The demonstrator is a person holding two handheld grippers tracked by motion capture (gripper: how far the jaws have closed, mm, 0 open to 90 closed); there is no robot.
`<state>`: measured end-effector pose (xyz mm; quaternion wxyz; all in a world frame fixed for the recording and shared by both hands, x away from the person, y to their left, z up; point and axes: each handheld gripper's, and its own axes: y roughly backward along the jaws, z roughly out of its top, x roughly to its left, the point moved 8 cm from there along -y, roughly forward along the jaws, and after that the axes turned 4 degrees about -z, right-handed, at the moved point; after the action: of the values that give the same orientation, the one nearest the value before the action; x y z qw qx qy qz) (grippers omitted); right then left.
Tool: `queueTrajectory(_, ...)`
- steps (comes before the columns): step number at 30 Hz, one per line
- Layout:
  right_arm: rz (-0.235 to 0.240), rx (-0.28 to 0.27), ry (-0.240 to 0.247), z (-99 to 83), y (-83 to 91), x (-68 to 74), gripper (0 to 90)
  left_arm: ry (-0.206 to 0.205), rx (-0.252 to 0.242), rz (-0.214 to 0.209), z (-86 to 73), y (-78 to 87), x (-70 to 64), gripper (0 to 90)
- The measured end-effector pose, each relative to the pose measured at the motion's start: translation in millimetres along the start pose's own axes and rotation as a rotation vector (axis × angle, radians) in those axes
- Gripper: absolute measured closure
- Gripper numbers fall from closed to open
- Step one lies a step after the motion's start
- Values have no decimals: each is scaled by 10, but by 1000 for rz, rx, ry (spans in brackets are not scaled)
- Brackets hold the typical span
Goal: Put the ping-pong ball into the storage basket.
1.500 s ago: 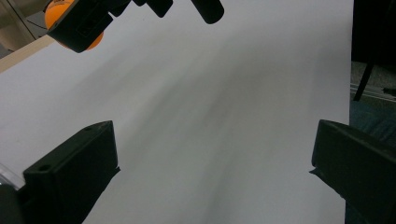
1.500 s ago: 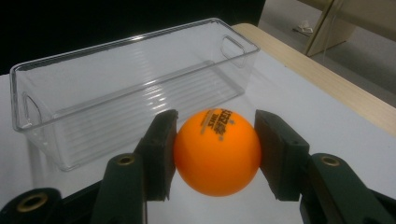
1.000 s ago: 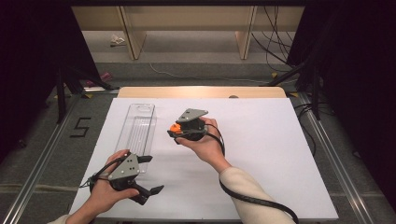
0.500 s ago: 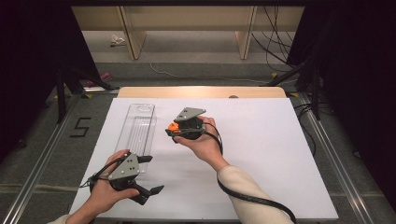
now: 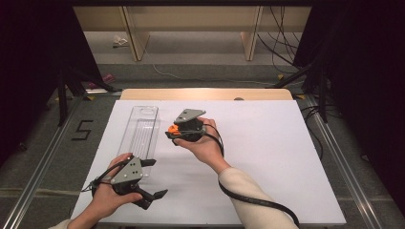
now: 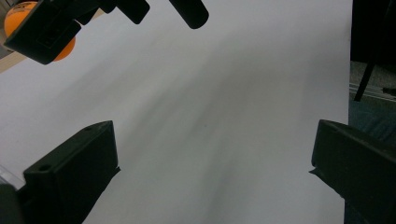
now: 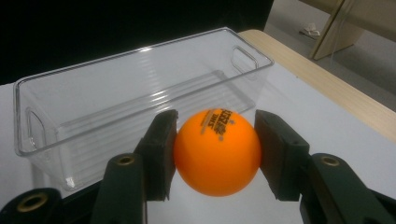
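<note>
An orange ping-pong ball [image 7: 217, 151] with dark print is clamped between the pads of my right gripper [image 7: 215, 155], which is shut on it. In the high view that gripper [image 5: 173, 133] hovers mid-table, holding the ball [image 5: 172, 128] just right of a long clear plastic bin [image 5: 141, 131]. From the right gripper view the bin [image 7: 140, 93] stands straight ahead behind the ball, with nothing in it. My left gripper [image 5: 155, 177] rests near the front left of the table, jaws wide apart and holding nothing. Its own view shows the spread jaws [image 6: 210, 172] over bare white table, with the ball [image 6: 18, 9] at top left.
The white table top [image 5: 267, 157] stretches to the right of both hands. A wooden strip [image 5: 205, 94] runs along its far edge. Metal rails [image 5: 334, 152] flank the table, and cables lie on the floor beyond.
My right gripper has drifted slightly left with the ball, closer to the bin. The left gripper has stayed put.
</note>
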<state>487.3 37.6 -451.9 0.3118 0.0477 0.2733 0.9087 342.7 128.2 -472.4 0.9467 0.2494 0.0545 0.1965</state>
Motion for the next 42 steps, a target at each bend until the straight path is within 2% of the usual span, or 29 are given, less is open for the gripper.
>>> queueTrajectory(42, 21, 6, 10, 156, -162, 60, 515, -4, 2, -6, -1, -1, -6, 2)
